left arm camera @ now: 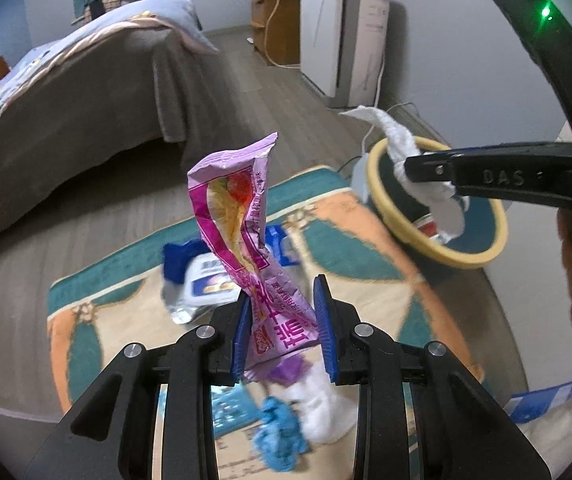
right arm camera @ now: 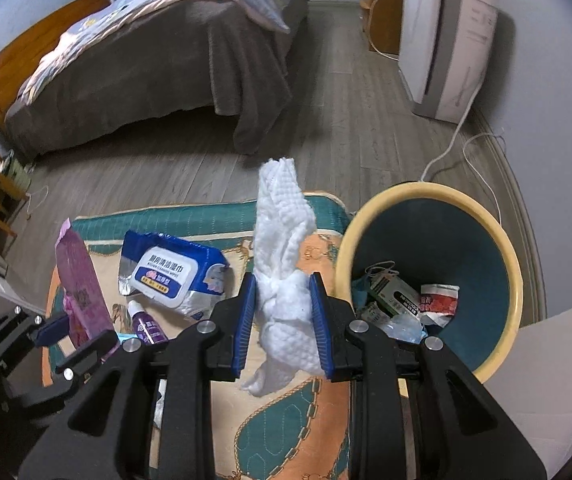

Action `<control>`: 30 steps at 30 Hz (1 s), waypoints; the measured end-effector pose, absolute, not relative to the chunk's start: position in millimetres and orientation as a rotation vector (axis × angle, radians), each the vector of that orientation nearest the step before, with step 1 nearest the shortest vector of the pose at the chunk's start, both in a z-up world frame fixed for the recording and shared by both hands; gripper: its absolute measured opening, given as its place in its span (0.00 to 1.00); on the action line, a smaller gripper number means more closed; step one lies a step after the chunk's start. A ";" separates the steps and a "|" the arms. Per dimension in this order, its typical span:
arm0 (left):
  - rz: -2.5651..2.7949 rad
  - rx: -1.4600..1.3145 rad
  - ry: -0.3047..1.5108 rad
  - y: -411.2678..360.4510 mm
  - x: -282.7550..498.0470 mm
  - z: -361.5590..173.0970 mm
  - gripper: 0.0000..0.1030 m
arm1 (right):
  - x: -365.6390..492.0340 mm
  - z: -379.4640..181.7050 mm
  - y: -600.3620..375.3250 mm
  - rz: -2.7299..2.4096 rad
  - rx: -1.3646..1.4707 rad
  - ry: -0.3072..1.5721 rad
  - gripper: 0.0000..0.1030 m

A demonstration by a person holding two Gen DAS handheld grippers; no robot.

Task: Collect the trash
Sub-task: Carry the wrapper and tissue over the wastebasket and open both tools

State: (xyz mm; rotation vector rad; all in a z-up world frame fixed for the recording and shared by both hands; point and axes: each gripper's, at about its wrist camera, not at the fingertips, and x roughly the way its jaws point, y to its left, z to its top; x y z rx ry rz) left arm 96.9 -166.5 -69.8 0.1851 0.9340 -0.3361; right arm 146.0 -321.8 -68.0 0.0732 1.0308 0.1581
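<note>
My left gripper (left arm camera: 283, 322) is shut on a pink snack wrapper (left arm camera: 237, 216) and holds it upright above the rug; it also shows in the right wrist view (right arm camera: 81, 292). My right gripper (right arm camera: 283, 320) is shut on a crumpled white tissue (right arm camera: 286, 264) held just left of the bin. In the left wrist view the right gripper (left arm camera: 418, 170) holds the tissue (left arm camera: 398, 136) over the bin's rim. The yellow-rimmed teal trash bin (right arm camera: 498, 248) holds several pieces of trash.
On the patterned rug (right arm camera: 189, 216) lie a blue wet-wipes pack (right arm camera: 173, 276), a small purple bottle (right arm camera: 145, 324), a blue crumpled scrap (left arm camera: 279, 436) and another white tissue (left arm camera: 326, 408). A bed (right arm camera: 145, 60), a white appliance (right arm camera: 446, 40) and a cable (right arm camera: 458, 140) lie beyond.
</note>
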 end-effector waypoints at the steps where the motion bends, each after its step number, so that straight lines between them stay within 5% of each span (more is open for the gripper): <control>1: -0.341 0.185 0.935 -169.2 97.4 -69.7 0.30 | 145.5 -67.4 -324.8 0.153 0.081 1.029 0.26; 30: -0.537 0.321 0.946 -280.7 126.0 -96.1 0.30 | 156.6 -112.5 -457.3 -0.108 0.271 1.105 0.26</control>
